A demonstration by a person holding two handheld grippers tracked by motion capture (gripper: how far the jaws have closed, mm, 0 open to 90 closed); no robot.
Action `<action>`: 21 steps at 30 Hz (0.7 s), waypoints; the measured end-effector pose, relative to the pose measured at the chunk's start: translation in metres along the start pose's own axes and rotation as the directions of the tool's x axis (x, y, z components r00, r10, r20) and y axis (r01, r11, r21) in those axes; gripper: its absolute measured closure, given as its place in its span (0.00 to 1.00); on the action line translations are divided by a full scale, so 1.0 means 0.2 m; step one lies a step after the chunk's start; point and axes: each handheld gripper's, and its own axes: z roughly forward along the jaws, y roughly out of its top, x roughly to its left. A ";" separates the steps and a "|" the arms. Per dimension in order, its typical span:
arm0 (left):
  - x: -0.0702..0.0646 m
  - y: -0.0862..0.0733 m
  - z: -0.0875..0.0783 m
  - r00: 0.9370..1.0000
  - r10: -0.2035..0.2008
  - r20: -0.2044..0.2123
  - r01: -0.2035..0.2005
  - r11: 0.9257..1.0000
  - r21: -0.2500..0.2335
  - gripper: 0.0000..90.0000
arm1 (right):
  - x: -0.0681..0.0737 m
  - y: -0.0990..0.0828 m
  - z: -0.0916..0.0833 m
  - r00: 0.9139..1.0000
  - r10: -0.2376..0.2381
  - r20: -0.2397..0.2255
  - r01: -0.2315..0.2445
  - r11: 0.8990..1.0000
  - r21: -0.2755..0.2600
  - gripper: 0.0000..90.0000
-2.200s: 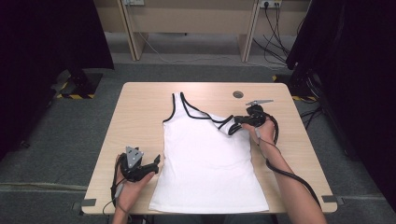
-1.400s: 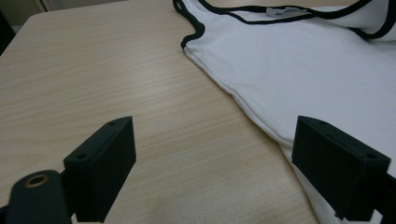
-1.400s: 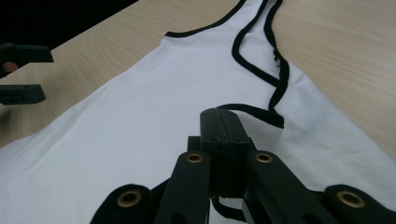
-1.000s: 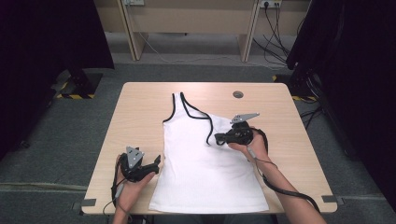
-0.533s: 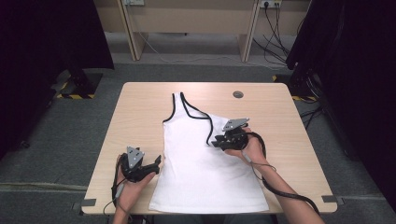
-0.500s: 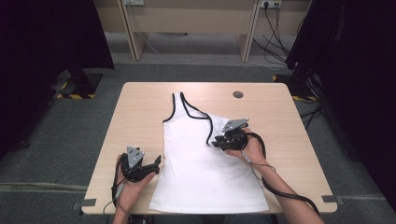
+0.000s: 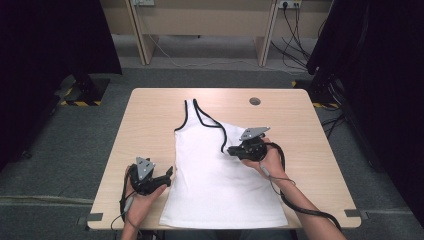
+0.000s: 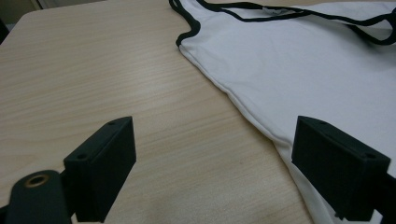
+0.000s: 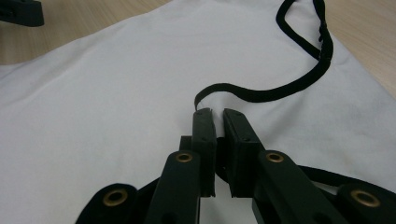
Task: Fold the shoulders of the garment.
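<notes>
— Left side, what do you have?

— My left gripper (image 7: 167, 176) rests on the table (image 7: 150, 115) with jaws spread wide, nothing between them; the hem edge of the white tank top (image 7: 220, 185) lies just beside my one pad (image 8: 338, 175).

— And the right?

— My right gripper (image 9: 215, 114) sits over the top's chest; its jaws have just been closing, nearly together on the black strap (image 9: 280, 91).

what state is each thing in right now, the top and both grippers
white tank top: flat on the table, right side folded over its middle
black strap: lying on the white cloth, one end pinched
left gripper: open, holding nothing, at the top's edge
right gripper: shut on the strap
</notes>
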 end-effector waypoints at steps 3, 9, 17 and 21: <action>0.00 0.00 0.00 1.000 0.002 -0.001 -0.002 1.000 0.002 0.15 | 0.01 0.00 0.00 1.000 -0.001 -0.020 0.001 1.000 0.001 0.93; 0.00 0.00 0.00 1.000 0.000 -0.001 0.000 1.000 0.001 0.15 | 0.02 -0.03 0.03 0.999 0.011 -0.044 -0.010 1.000 0.021 0.92; 0.00 0.00 0.00 1.000 0.001 0.000 -0.001 1.000 0.002 0.15 | 0.03 -0.07 0.07 0.997 0.023 -0.074 -0.018 0.998 0.057 0.92; 0.00 0.00 0.00 1.000 0.001 0.000 -0.001 1.000 0.001 0.15 | 0.03 -0.08 0.09 0.995 0.032 -0.090 -0.026 0.997 0.072 0.87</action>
